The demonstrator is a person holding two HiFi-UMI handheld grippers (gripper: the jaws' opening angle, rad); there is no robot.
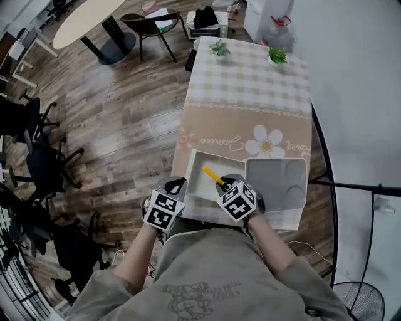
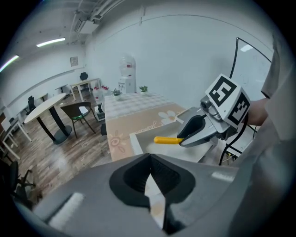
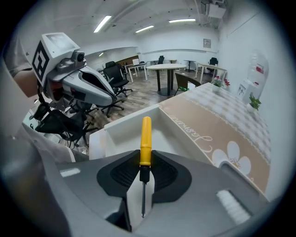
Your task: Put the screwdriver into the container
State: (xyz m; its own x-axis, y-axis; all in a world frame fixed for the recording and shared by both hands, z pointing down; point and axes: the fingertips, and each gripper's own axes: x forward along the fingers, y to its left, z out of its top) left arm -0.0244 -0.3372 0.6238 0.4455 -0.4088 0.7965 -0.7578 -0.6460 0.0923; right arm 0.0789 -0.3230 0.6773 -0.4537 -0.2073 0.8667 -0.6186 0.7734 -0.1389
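The screwdriver [image 1: 213,176] has a yellow handle and a thin dark shaft. My right gripper [image 1: 228,184] is shut on it, with the handle [image 3: 145,136] sticking out forward over the open white container [image 1: 198,170] at the table's near edge. In the right gripper view the shaft runs back between the pads [image 3: 162,173]. My left gripper [image 1: 177,186] hovers at the container's near left corner, shut and holding nothing. The left gripper view shows the right gripper [image 2: 196,132] holding the screwdriver [image 2: 167,140] above the container [image 2: 138,143].
A white lid [image 1: 279,180] with round recesses lies right of the container. The table [image 1: 250,94] has a checked cloth with a daisy print and two small potted plants [image 1: 219,48] at the far end. Chairs [image 1: 153,25] and a round table [image 1: 88,19] stand on the wooden floor to the left.
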